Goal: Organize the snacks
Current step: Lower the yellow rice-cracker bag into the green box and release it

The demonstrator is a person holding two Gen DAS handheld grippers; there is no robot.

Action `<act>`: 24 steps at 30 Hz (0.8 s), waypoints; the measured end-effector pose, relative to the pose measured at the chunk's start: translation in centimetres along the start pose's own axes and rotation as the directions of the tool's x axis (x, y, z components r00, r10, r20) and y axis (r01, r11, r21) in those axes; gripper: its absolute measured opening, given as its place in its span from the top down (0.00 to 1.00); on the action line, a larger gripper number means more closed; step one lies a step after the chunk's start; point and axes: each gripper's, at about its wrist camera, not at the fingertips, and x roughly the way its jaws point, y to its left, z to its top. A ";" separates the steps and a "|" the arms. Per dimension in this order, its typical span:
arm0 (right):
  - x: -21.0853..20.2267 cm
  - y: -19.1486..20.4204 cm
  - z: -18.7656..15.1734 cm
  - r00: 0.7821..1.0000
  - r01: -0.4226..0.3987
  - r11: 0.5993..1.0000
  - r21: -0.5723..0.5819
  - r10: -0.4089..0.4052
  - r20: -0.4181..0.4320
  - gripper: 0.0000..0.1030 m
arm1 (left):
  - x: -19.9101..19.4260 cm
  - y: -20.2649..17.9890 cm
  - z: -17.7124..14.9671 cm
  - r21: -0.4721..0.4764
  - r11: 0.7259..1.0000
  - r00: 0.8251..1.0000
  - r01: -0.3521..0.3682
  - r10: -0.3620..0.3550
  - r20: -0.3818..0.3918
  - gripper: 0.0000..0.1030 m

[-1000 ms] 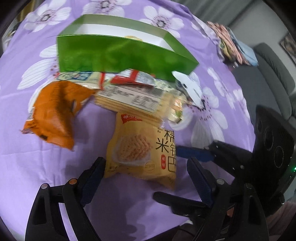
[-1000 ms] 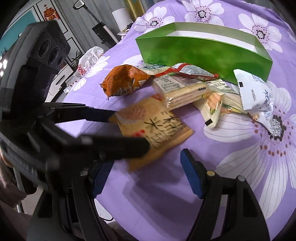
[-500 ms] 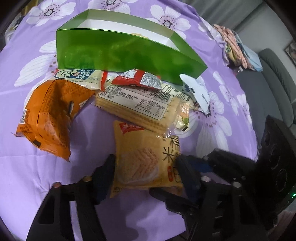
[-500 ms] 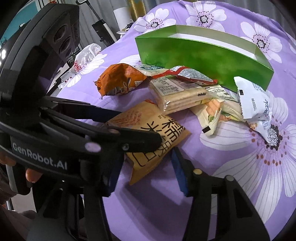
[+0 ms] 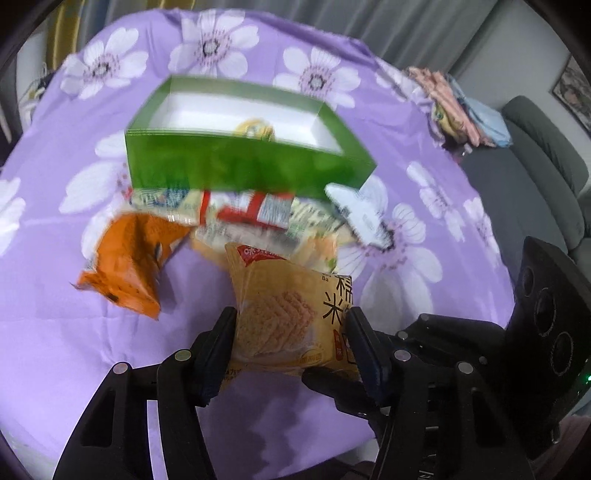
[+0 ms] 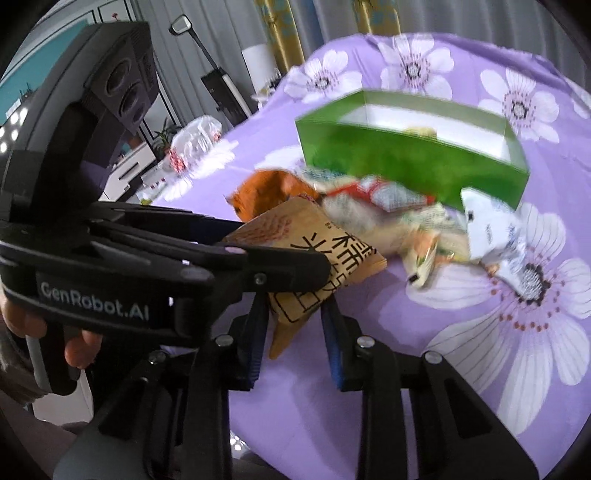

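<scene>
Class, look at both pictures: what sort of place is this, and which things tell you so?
Probably a home living room: a grey sofa beside the table, curtains at the back, and a purple flowered tablecloth with snack packets and a green box on it.

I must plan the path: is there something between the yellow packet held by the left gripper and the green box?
Yes. The heap of loose snacks lies on the cloth between the yellow packet in the left gripper and the green box. Above the heap nothing visible blocks the open top.

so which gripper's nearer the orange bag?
Left. The left gripper, shut on the yellow rice-cracker packet, sits just beside the orange bag; the right gripper is behind it, farther off.
</scene>
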 end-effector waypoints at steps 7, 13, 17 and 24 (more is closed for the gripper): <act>-2.6 0.1 3.0 0.992 0.024 0.999 -0.032 -0.020 0.121 0.72 | -3.1 -1.6 3.1 0.075 0.997 0.994 -0.017 0.008 0.111 0.42; -3.3 -1.8 6.0 0.980 0.068 0.997 -0.034 -0.060 0.192 0.72 | -3.3 -2.1 6.8 0.112 0.993 0.987 -0.022 0.003 0.160 0.42; -3.4 -3.4 7.5 0.973 0.091 0.996 -0.026 -0.083 0.217 0.72 | -2.8 -2.4 9.3 0.129 0.991 0.985 -0.020 -0.002 0.171 0.42; -2.8 -6.1 10.5 0.962 0.131 0.991 -0.020 -0.123 0.245 0.72 | -1.2 -2.8 13.3 0.152 0.988 0.981 -0.007 -0.023 0.192 0.42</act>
